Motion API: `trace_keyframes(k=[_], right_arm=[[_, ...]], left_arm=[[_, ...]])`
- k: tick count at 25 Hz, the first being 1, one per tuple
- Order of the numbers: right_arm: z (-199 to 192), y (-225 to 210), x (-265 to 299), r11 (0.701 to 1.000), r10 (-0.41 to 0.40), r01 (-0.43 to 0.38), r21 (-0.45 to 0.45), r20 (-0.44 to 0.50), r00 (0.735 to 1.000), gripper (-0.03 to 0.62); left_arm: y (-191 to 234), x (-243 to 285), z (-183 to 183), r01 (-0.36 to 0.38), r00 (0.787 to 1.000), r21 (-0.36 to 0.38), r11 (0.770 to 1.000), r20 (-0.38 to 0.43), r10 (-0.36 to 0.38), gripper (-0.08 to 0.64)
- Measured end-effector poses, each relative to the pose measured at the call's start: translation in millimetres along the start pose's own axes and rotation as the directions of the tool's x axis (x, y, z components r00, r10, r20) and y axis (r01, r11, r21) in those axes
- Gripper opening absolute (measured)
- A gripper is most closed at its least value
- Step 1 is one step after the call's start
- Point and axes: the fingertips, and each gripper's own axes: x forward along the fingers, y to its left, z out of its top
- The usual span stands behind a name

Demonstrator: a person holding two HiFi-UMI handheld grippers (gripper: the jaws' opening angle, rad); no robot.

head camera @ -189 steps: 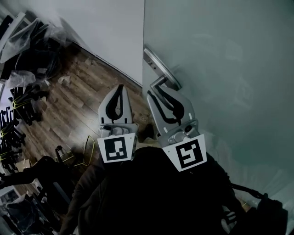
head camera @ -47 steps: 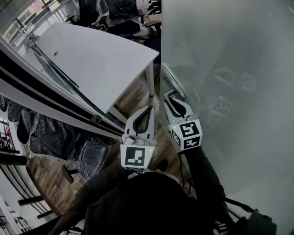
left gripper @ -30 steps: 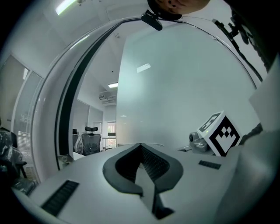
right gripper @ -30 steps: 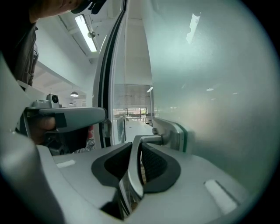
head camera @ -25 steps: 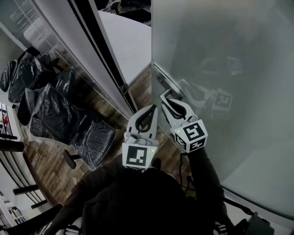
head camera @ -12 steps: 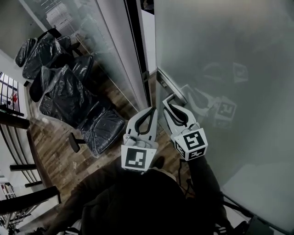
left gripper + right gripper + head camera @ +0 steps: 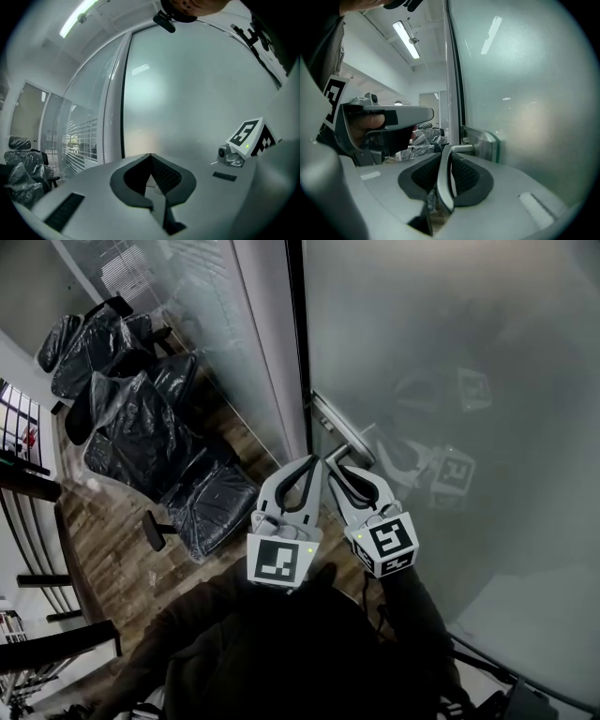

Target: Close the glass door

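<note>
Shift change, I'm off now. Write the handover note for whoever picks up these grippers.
Right gripper: shut on the door handle, lever between the jaws.
Left gripper: shut, empty, beside the right one, touching nothing.
Glass door: its edge sits at the dark frame.
Done: door brought to the frame.
Left: latching cannot be told from here; probably press it home, check, then release the handle.

The door handle (image 7: 461, 149) sits in the jaws of the right gripper (image 7: 342, 469), left gripper (image 7: 311, 463) just beside.
</note>
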Motion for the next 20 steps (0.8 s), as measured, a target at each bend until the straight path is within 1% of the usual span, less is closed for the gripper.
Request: trace_keyframes(k=[20], right_arm=[[-5,12,-4,1.0,-0.011,0.011,0.006,-0.02,1.0,0.063]], left_arm=[[-1,-10,7,0.004,1.0,0.01,1.0,0.019,-0.004,-0.003]])
